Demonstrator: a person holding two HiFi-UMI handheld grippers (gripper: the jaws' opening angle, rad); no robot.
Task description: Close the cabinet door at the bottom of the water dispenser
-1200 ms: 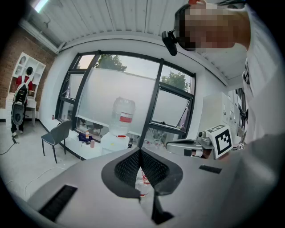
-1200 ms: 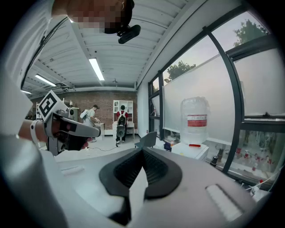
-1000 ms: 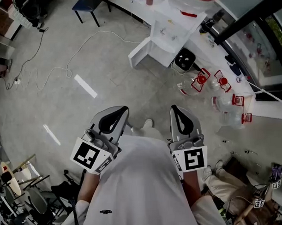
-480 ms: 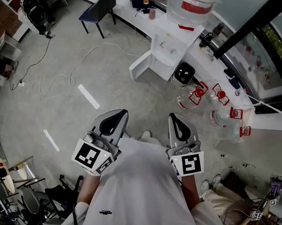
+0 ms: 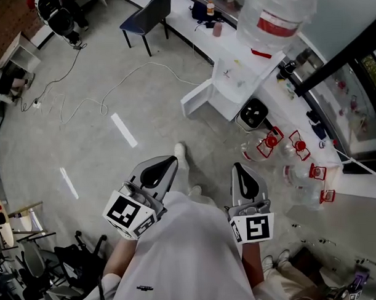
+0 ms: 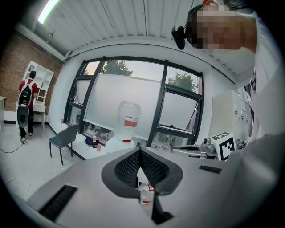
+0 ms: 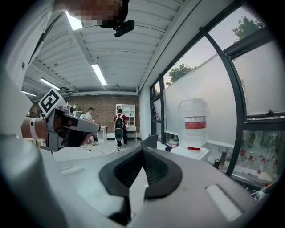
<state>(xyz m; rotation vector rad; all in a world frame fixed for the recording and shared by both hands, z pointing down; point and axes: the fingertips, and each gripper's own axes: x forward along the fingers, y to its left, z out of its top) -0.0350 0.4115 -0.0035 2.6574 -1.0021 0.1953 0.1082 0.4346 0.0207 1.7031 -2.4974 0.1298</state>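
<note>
The water dispenser [image 5: 240, 80] is a white, boxy unit standing on the grey floor [image 5: 111, 69] by the window wall. A big clear bottle [image 5: 271, 17] with a red-and-white label sits upended on its top. At its base the white cabinet door [image 5: 197, 102] stands open, swung well out from the body toward the open floor. Its free edge is clear of the cabinet front. I can't make out the inside of the cabinet from here.

Bright, even daylight from tall windows [image 7: 200, 89] plus ceiling strips [image 7: 99, 73]; heavy fisheye edges, dark corners.
</note>
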